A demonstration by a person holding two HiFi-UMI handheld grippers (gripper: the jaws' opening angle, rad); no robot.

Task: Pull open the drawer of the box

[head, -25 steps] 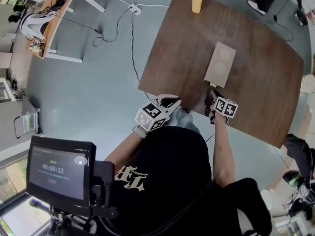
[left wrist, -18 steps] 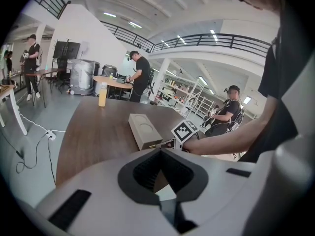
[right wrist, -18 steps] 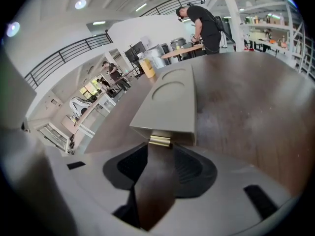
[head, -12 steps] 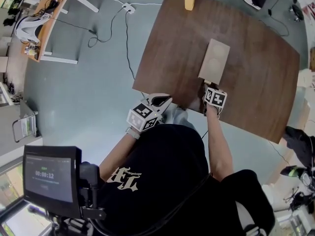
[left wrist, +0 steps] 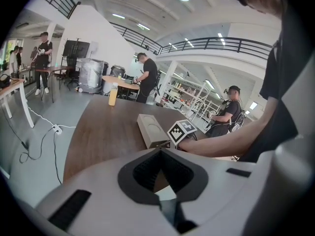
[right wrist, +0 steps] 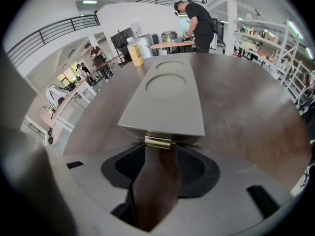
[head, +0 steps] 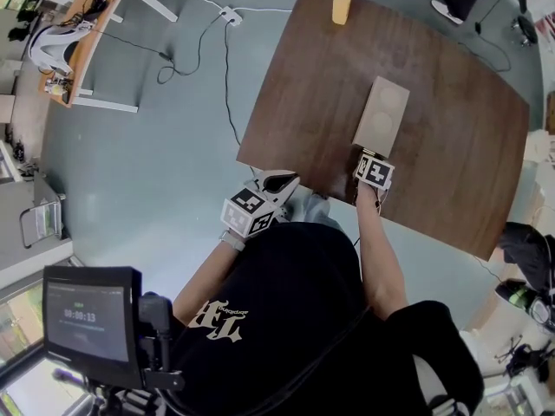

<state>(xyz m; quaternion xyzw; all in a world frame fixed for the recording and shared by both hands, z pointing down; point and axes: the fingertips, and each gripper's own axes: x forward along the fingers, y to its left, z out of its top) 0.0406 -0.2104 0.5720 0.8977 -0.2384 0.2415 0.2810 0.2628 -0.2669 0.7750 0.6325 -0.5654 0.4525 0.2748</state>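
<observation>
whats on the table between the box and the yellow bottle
Nothing: only bare tabletop separates the box from the bottle, clearest in the head view.

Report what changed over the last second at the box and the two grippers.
The right gripper closed in on the near end of the box, and its jaws have just been opening. The box's gold pull tab now sits at the gap between them, not gripped. The box, still shut, the orange bottle and the left gripper stayed as they were.
</observation>
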